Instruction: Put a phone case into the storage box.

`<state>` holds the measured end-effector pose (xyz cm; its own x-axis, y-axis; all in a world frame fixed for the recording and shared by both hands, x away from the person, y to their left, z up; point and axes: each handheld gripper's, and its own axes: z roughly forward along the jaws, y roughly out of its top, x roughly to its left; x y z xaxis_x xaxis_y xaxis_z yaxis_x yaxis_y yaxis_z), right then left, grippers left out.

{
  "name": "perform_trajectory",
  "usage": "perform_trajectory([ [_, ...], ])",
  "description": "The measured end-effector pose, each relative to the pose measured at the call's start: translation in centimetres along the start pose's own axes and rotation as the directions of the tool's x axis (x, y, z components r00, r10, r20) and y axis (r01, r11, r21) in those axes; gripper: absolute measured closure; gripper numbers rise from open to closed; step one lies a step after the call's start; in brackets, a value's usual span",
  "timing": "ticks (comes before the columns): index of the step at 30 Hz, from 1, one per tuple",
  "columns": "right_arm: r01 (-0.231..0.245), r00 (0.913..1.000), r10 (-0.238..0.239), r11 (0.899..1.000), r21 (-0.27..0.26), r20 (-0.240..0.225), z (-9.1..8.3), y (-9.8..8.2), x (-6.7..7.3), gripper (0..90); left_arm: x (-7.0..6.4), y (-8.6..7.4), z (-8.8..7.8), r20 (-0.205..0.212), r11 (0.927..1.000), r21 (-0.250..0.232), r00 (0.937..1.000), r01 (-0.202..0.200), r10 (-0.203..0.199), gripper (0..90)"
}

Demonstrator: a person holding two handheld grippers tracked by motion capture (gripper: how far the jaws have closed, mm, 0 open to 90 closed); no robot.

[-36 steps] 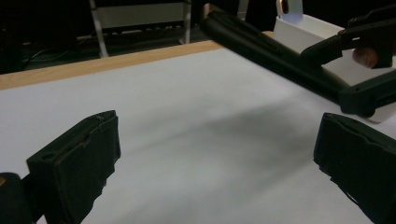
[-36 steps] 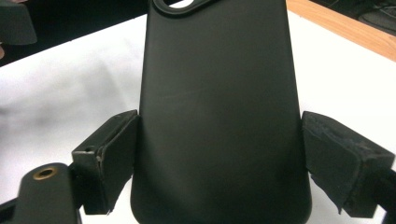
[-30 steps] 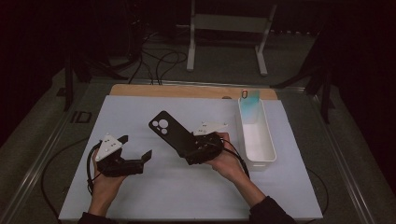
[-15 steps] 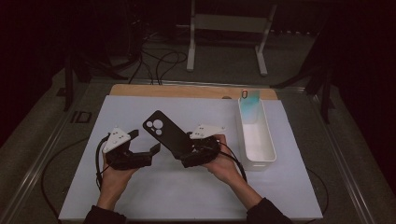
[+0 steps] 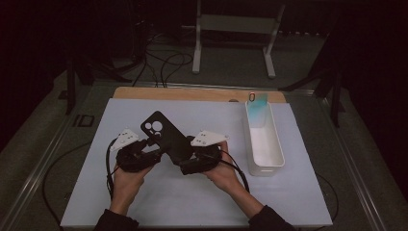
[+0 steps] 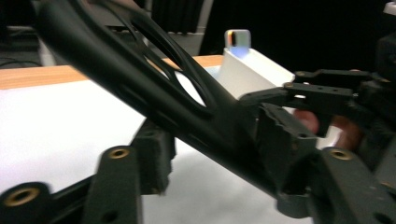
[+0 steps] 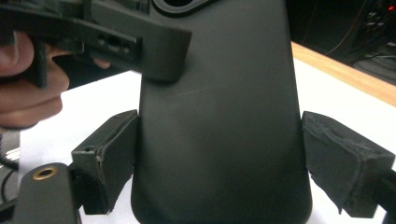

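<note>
- We see a black phone case (image 5: 166,137) held above the white mat (image 5: 96,192), tilted so that its camera cutout faces up and away from the person.
- The right gripper (image 5: 192,161) grasps the case by its lower end; in the right gripper view both pads sit against the case's long edges (image 7: 219,116), which we judge keeps it steady for the other hand.
- The left gripper (image 5: 153,150) has come in from the left side, and its jaws have just been closing with the upper part of the case between them.
- In the left gripper view the case (image 6: 154,98) runs slantwise between the jaws. One pad (image 6: 275,135) looks to be touching it, but blur and the close angle leave us unsure whether both press, so we cannot tell if that grip is made.
- We take the two-handed hold as a handover or a way to flex the case, since each gripper takes an opposite end.
- A white bin (image 5: 263,144) stands at the right of the mat, well apart from the case, with a small teal item (image 5: 258,101) at its far end.
</note>
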<state>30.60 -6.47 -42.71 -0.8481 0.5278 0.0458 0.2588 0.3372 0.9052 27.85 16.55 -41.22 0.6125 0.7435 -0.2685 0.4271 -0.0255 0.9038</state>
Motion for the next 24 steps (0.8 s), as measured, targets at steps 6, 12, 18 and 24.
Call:
perform_trajectory([
  [6, -0.033, 0.9994, 0.034, 0.999, -0.020, 0.010, 0.5, -0.1, 0.4, 14.3, -0.2, -0.1, 0.3, 0.036, 0.9999, -0.003, 0.9993, 0.014, -0.014, 63.8],
  [12, -0.012, 0.9999, 0.013, 1.000, -0.024, 0.010, 1.0, -0.1, 1.0, 14.2, -0.5, -0.5, 1.1, 0.063, 0.9995, 0.029, 0.9980, 0.009, -0.011, 72.6],
  [18, -0.034, 0.9992, 0.035, 0.998, -0.052, 0.022, 1.3, -0.1, 1.3, 14.0, -0.9, -0.6, 1.5, 0.079, 0.9994, 0.033, 0.9969, 0.004, -0.007, 82.4],
  [24, -0.024, 0.9995, 0.024, 0.999, -0.032, 0.018, 1.6, -0.2, 1.2, 13.1, -1.1, -0.7, 1.5, 0.058, 0.9983, 0.044, 0.9977, -0.036, 0.034, 85.4],
])
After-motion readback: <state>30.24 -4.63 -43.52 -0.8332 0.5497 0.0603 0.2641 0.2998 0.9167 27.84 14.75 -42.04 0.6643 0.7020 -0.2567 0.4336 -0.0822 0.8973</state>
